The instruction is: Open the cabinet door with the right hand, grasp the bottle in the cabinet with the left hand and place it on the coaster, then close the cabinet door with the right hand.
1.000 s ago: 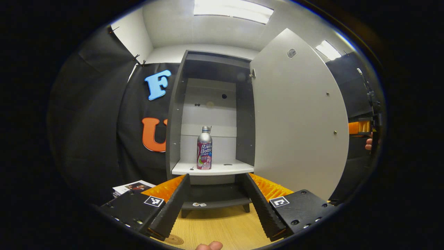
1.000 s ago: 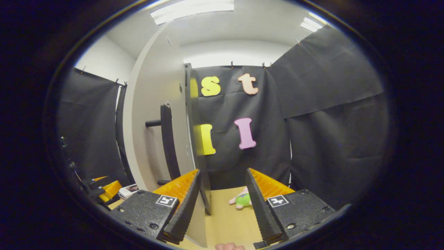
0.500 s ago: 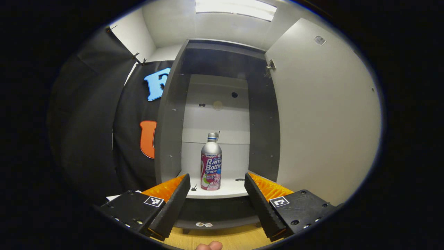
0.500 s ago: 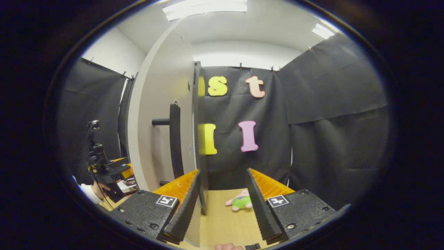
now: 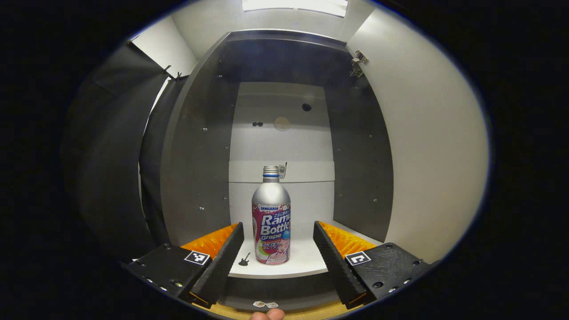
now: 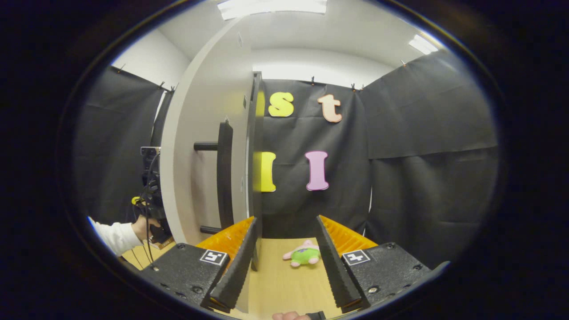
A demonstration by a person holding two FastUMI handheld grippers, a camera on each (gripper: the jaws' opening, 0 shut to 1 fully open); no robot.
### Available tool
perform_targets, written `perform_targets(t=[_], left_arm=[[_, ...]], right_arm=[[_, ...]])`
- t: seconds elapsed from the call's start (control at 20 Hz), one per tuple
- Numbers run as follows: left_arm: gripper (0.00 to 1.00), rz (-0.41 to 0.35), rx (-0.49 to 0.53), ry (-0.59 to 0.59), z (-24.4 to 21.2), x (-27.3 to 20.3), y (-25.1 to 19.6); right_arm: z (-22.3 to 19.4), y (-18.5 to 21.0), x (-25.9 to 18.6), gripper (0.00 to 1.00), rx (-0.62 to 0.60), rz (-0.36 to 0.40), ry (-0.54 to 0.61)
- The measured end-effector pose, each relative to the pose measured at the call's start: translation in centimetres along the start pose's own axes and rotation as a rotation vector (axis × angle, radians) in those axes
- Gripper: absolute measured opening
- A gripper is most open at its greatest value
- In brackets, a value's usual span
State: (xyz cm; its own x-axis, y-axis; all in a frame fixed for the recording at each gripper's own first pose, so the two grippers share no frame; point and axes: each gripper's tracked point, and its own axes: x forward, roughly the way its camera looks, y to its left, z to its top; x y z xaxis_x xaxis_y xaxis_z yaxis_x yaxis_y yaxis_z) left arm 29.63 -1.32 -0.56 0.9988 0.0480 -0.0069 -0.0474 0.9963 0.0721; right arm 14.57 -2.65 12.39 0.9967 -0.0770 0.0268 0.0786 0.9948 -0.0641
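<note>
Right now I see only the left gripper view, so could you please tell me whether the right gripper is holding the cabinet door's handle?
Observer: No. The right gripper is open, and the handle stands left of its fingers, apart from them.
Operator: Thank you. Is anything lying on the table ahead of it?
Observer: A green and pink plush toy lies on the table.
Operator: Is anyone near the door?
Observer: A hand in a white sleeve shows left of the door.
</note>
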Motion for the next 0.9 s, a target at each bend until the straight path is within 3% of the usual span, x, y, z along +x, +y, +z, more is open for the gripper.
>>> perform_targets(t=[0.45, 0.9], left_arm=[[0.94, 0.048, 0.018, 0.049, -3.0, 5.2, 1.4], [0.94, 0.043, -0.017, 0.039, -3.3, 7.2, 1.0]], right_arm=[[-0.5, -0.3, 0.6, 0.81, 0.001, -0.014, 0.010], [-0.9, -1.9, 0.2, 0.80, 0.023, -0.056, 0.005]])
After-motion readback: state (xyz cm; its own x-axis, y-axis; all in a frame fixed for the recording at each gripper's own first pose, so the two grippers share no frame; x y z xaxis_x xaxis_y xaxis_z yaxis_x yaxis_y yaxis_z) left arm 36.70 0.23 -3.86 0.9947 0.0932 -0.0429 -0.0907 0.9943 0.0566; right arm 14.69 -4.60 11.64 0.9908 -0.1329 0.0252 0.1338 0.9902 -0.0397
